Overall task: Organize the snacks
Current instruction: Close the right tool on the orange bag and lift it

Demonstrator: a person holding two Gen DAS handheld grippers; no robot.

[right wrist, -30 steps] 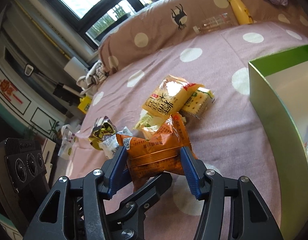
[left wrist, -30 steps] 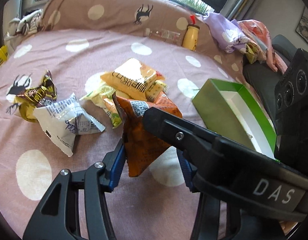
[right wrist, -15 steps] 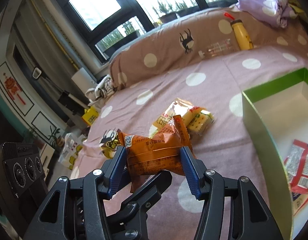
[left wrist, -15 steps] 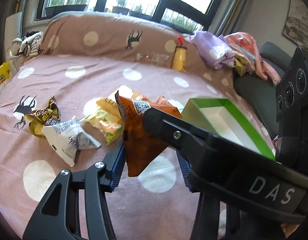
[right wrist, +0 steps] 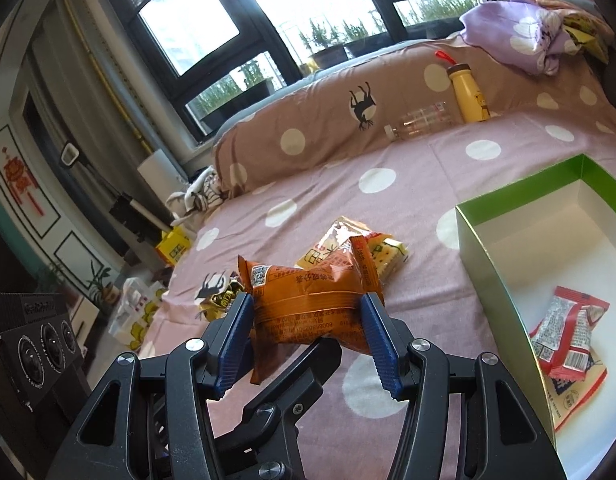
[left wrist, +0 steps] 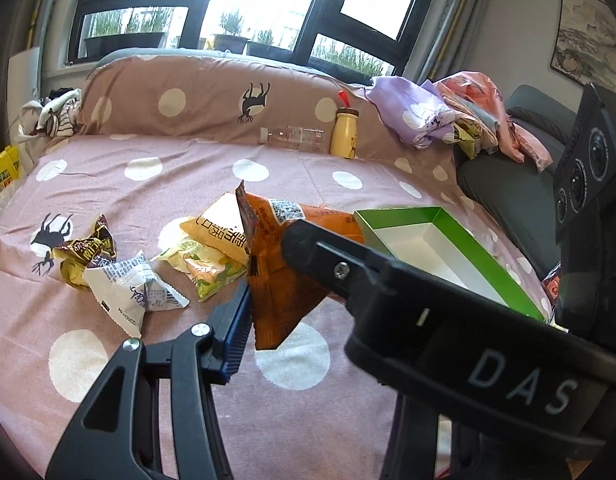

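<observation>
An orange snack packet (right wrist: 308, 304) is held in the air above the bed, between the blue pads of my right gripper (right wrist: 308, 334). It also shows in the left wrist view (left wrist: 280, 276), pinched in my left gripper (left wrist: 292, 312), whose right finger is hidden behind the right gripper's black body. The green box (right wrist: 484, 256) with a white inside lies to the right and holds a red snack packet (right wrist: 568, 332). It shows in the left wrist view too (left wrist: 460, 236). Loose snacks lie on the bed: a yellow packet (left wrist: 216, 232), a green-yellow one (left wrist: 204, 268), a white one (left wrist: 128, 288), a brown-gold one (left wrist: 84, 252).
The pink dotted bedspread (left wrist: 148, 176) covers the bed. A yellow bottle (left wrist: 344, 132) and a clear plastic bottle (left wrist: 292, 136) lie against the pillow at the back. Crumpled clothes (left wrist: 428, 116) are piled at the back right, beside a dark chair (left wrist: 520, 184).
Both grippers have risen with the orange packet, away from the snack pile, and the view has tilted up toward the windows. The green box's inside now shows more.
</observation>
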